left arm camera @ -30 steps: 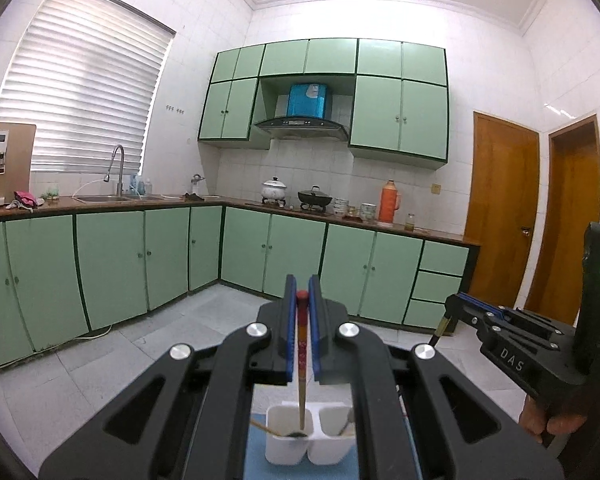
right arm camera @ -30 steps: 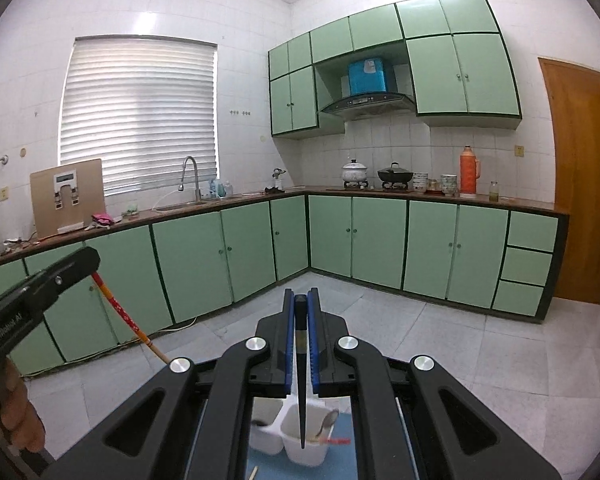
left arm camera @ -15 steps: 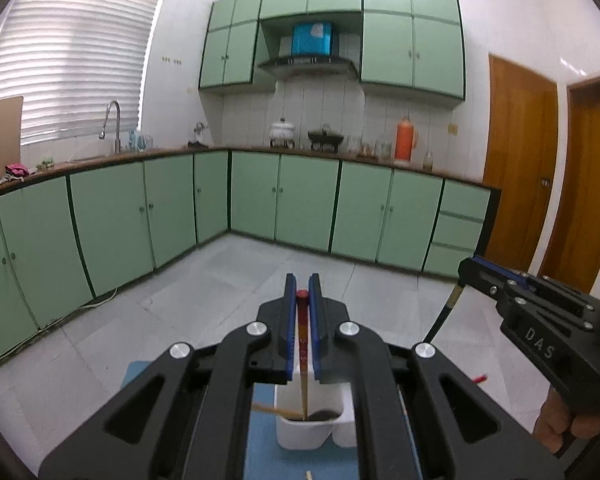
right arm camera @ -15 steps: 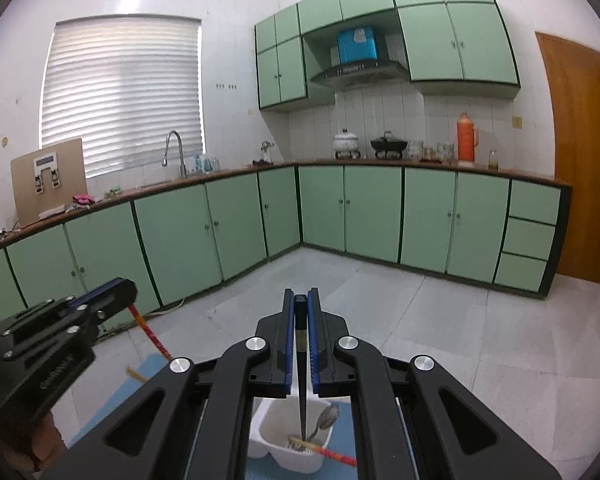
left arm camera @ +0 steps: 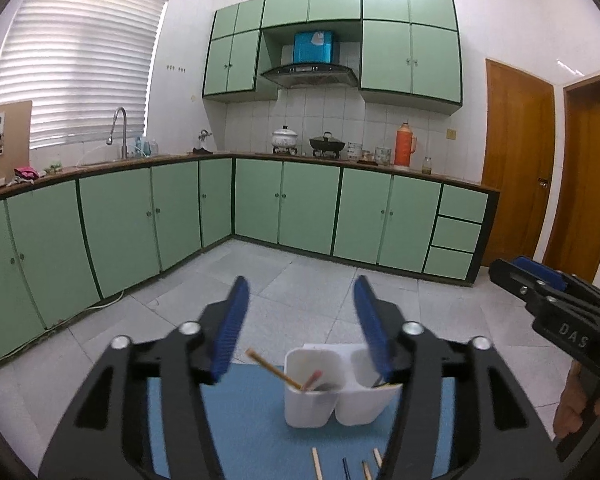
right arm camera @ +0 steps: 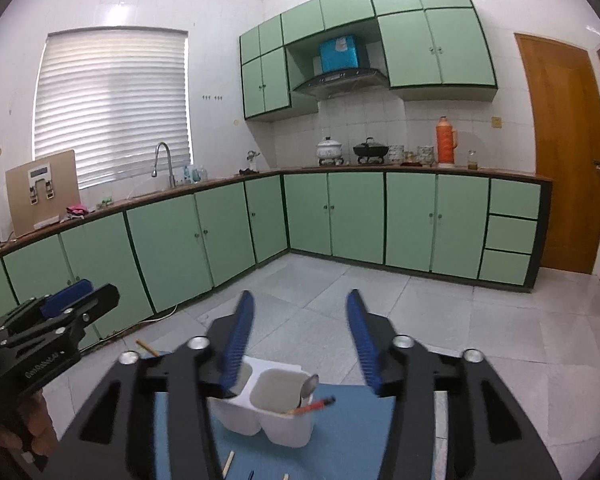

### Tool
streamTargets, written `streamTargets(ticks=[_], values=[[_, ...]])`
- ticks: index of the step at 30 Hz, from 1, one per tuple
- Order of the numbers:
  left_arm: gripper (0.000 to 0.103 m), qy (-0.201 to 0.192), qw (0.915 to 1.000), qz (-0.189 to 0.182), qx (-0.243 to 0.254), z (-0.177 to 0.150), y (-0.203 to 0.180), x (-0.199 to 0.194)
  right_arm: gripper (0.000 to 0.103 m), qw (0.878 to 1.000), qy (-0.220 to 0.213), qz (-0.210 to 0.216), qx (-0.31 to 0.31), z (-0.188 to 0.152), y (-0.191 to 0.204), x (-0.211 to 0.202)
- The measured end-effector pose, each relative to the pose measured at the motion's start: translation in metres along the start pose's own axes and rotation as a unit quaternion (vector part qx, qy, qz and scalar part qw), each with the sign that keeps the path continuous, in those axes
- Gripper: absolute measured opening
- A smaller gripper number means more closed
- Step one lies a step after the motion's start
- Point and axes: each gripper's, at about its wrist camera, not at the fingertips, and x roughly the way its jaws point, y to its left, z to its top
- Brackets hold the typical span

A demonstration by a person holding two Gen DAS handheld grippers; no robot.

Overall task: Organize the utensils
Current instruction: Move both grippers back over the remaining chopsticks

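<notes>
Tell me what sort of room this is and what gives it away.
A home kitchen, by the look of it. Green cabinets run under an L-shaped countertop, a sink faucet stands below the blinds, and a range hood hangs above a white pot and a black wok.

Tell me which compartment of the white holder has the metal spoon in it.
The right compartment in the right wrist view: the metal spoon leans there beside a red chopstick.

You see a white, smooth, matt plastic two-compartment holder [left arm camera: 324, 400] on a matt blue mat [left arm camera: 252, 432], holding a pale wooden chopstick [left arm camera: 274, 372] and a shiny metal spoon [right arm camera: 309, 387].
</notes>
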Motion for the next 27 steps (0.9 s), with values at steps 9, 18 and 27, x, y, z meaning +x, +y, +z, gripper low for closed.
streamTargets(ticks=[9,18,27], values=[[0.074,0.032,0.9994,0.002,0.017,-0.056,0.001,-0.056,0.061,1.000,0.029,-0.009,0.008,-0.068,0.005,-0.062],[0.076,0.129,0.9915,0.014,0.006,-0.149,0.004,-0.073,0.061,0.993,0.098,-0.041,0.048,-0.166,0.010,-0.092],[0.066,0.208,0.9777,0.027,0.007,-0.217,0.005,-0.078,0.042,0.978,0.197,-0.030,0.063,-0.226,0.020,-0.096]])
